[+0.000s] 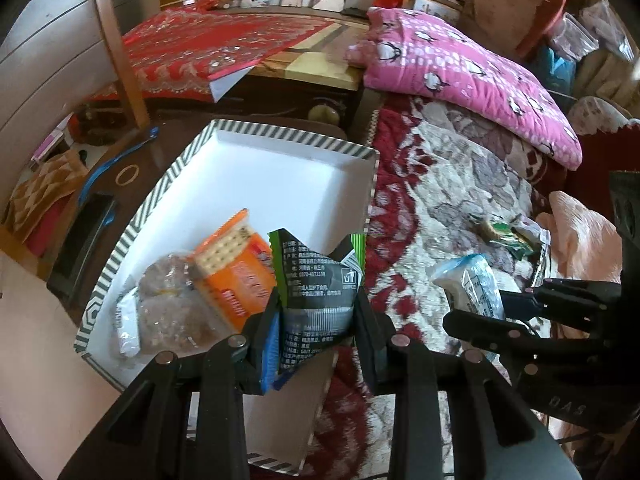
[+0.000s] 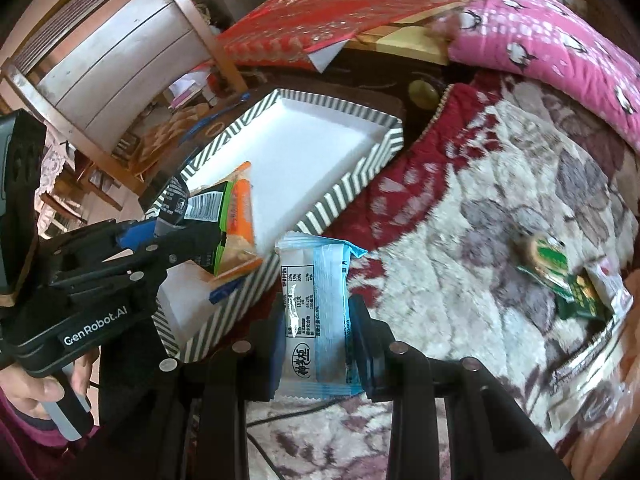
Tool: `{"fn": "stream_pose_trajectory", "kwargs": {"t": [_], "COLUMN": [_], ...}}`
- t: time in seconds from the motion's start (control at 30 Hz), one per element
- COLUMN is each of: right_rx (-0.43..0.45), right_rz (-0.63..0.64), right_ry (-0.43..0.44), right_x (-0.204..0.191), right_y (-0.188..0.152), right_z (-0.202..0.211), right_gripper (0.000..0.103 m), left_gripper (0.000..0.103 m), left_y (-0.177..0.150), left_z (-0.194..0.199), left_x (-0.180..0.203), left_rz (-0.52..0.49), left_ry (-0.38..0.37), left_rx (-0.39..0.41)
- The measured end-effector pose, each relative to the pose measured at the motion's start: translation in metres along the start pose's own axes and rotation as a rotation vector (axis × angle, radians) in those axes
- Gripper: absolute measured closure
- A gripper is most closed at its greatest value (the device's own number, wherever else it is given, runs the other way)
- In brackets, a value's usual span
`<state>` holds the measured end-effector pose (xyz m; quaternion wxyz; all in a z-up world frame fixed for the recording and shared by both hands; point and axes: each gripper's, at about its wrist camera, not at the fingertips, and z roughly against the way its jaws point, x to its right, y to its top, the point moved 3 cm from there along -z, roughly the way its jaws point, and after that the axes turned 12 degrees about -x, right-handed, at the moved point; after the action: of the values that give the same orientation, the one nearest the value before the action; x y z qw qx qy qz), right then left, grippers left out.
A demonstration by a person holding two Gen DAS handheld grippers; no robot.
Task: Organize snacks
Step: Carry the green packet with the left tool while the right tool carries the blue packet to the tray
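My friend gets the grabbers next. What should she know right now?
Left gripper: shut on a black-and-green snack packet, held over the striped box.
Right gripper: shut on a blue-and-white snack packet, held over the blanket beside the box.
Done: an orange cracker pack and a clear-wrapped snack lie in the box.
Left: drop both held packets in, then fetch the green snack packets lying on the flowered blanket.

Both wrist views look steeply down, close, sharing the striped tray (image 1: 256, 130).
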<state>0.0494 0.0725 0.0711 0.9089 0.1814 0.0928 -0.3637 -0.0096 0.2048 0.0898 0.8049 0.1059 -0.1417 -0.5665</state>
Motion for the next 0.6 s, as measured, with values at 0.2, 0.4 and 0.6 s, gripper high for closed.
{"fn": "stream_pose_trajectory", "kwargs": {"t": [0.2,0.4,0.6], "right_rx": [-0.014,-0.033,-0.048], "right_rz": [0.030,0.056,0.076], "right_ry": [0.001,0.002,0.001], "right_x": [-0.013,-0.024,-0.032], "right_y": [0.011,0.021,0.031], "right_z": [-0.009,-0.019,-0.028], "right_gripper": [0.071,0.071,0.071], "left_gripper": [0.072,0.072,0.072], "left_y": [-0.002,-0.002,-0.002], "left_z": [0.001,0.001,0.000], "left_x": [-0.017,-0.031,-0.044], "left_rz": [0.030,0.059,0.088], "left_ry": [0.006,0.008,0.006], "left_rx": [0.001,0.000,-0.004]}}
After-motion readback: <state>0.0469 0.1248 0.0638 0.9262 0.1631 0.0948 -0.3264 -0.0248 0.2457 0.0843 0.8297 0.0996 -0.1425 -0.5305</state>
